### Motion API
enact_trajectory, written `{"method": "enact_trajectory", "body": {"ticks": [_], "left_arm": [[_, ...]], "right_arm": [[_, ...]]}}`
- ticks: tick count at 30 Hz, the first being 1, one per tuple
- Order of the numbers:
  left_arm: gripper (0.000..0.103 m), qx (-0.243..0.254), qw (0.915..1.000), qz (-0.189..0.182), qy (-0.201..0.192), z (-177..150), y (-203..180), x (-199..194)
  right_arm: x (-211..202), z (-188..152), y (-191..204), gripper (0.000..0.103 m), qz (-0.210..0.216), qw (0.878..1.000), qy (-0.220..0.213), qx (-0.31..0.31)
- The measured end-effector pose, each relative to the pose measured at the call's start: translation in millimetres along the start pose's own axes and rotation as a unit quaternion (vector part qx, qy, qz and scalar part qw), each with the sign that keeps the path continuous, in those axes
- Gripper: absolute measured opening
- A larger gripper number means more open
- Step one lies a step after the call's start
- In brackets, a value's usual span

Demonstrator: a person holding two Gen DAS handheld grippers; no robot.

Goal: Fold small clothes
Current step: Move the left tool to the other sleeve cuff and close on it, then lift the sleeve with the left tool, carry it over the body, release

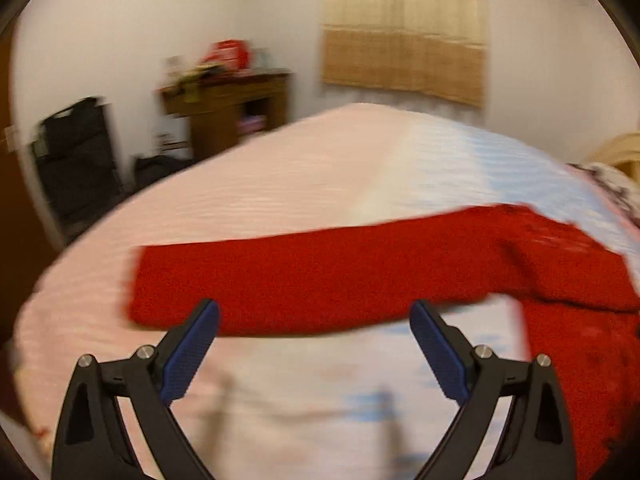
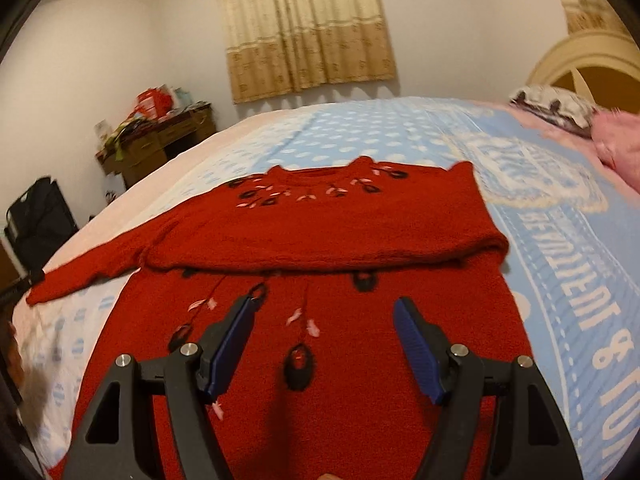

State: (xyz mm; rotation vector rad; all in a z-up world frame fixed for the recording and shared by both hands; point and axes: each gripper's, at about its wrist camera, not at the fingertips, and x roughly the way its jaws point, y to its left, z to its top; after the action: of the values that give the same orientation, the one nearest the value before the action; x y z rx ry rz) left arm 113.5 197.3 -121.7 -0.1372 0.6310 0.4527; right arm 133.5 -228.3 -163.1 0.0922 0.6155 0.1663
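Red sweater (image 2: 320, 232) lies face-up on the bed (image 2: 540, 208), one sleeve already folded across the chest. Other sleeve (image 1: 304, 280) stretches out flat towards the bed edge. Left gripper (image 1: 314, 320) is wide and empty, just short of that sleeve. Right gripper (image 2: 326, 320) hovers part-open, empty, over the body. Next, I'd say: pinch the sleeve near the cuff (one layer only), carry it across low, keep the body pinned.

The left wrist camera looks down along its fingers (image 1: 208, 320) across the bed (image 1: 280, 200), near the sweater's (image 1: 320, 280) sleeve. The right wrist camera hangs close above the sweater (image 2: 320, 224) body, facing the curtain (image 2: 308, 28). Both share sweater, bed, desk (image 1: 228, 104) and curtain.
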Motion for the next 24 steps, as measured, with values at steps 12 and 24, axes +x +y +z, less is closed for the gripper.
{"method": "enact_trajectory", "body": {"ticks": [12,24], "left_arm": [[0.075,-0.129,0.987,0.072,0.063,8.3,97.9,47.5],[0.017,-0.117,0.9898,0.019,0.079,13.9,87.3,77.2]], "right_arm": [[-7.6,-1.2,6.6,0.073,0.008,1.0,-0.021,-0.015],[-7.5,-2.1,9.7,0.074,0.012,0.999,-0.02,-0.023]]}}
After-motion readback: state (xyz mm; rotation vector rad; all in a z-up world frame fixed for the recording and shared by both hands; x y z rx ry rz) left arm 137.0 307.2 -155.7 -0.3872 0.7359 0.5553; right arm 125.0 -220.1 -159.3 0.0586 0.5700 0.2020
